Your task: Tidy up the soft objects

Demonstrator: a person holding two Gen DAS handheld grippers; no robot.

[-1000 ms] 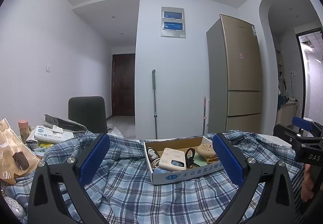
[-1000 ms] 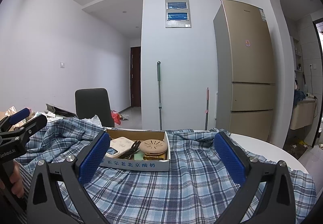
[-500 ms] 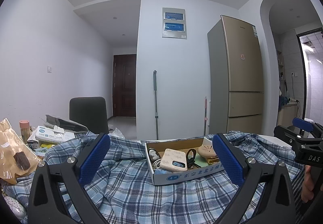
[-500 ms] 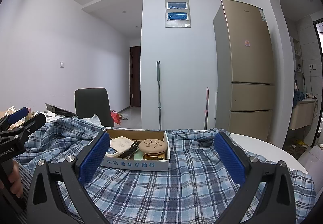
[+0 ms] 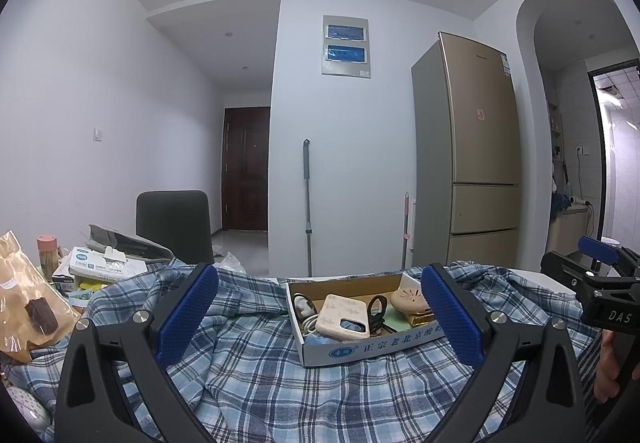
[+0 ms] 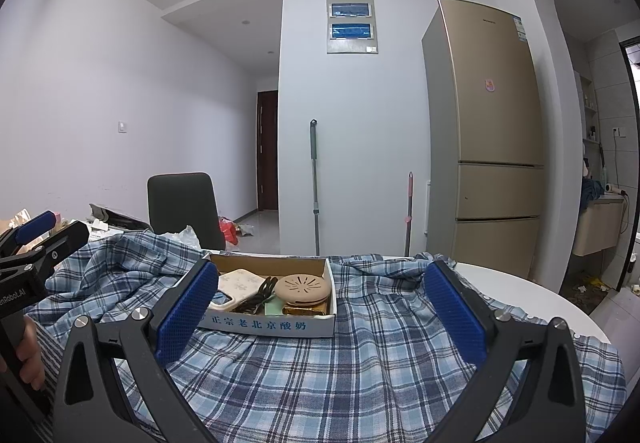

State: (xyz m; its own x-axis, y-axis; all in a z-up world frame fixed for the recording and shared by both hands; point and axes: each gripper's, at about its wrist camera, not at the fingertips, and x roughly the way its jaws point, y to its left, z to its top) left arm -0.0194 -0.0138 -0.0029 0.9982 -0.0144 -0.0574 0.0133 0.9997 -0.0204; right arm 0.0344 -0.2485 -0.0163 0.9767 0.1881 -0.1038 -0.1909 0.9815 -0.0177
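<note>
A blue and white plaid shirt (image 5: 280, 375) (image 6: 360, 371) lies spread and rumpled over the round white table (image 6: 520, 295). My left gripper (image 5: 318, 315) hovers open above the shirt, nothing between its blue pads. My right gripper (image 6: 320, 309) is likewise open and empty over the cloth. Each gripper shows at the edge of the other's view, held by a hand. A cardboard box (image 5: 360, 347) (image 6: 272, 323) sits on the shirt ahead of both, holding a phone case, cables and a round tan item.
At the table's left are a crinkly snack bag (image 5: 24, 307), a tissue pack (image 5: 106, 263) and a small jar (image 5: 46, 249). A dark chair (image 5: 174, 223) stands behind the table. A gold fridge (image 5: 476, 155) and two mop handles stand by the far wall.
The left wrist view has crept slightly, with the box shifting a touch to the right. Both grippers stay open and the shirt has not moved.
</note>
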